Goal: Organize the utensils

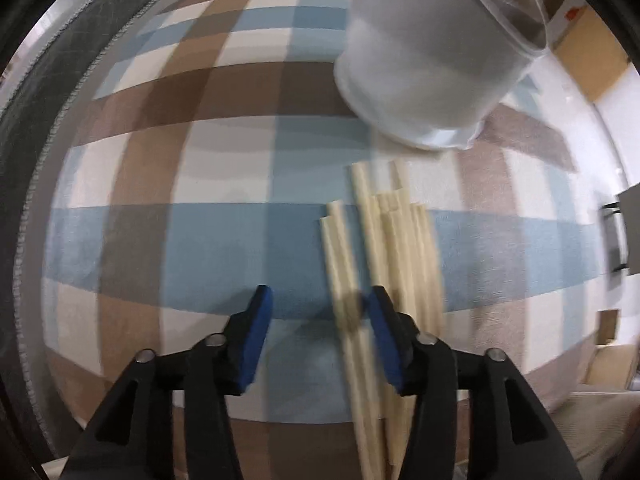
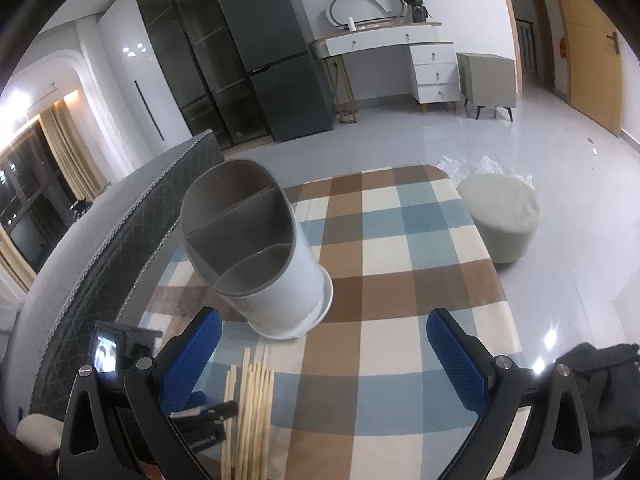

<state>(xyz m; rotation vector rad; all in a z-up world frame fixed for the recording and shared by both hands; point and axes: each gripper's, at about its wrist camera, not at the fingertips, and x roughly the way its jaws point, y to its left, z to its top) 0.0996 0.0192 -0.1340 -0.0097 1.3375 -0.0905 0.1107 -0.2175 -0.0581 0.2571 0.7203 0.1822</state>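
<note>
Several pale wooden chopsticks (image 1: 384,240) lie side by side on the checked cloth (image 1: 200,240), just short of a white utensil holder (image 1: 424,60). My left gripper (image 1: 320,308) points down over them with its jaws apart. A couple of the sticks run between its blue pads, close to the right pad (image 1: 380,320), and neither pad presses on them. In the right wrist view the holder (image 2: 296,280) stands upright, and its three grey compartments look empty. The chopsticks (image 2: 252,400) lie in front of it. My right gripper (image 2: 324,320) is wide open and holds nothing.
A grey quilted edge (image 2: 120,240) runs along the left side of the table. A round pale stool (image 2: 500,216) stands on the floor off the table's far right corner. Something black (image 2: 600,380) lies at the lower right. Bare checked cloth (image 2: 380,280) stretches right of the holder.
</note>
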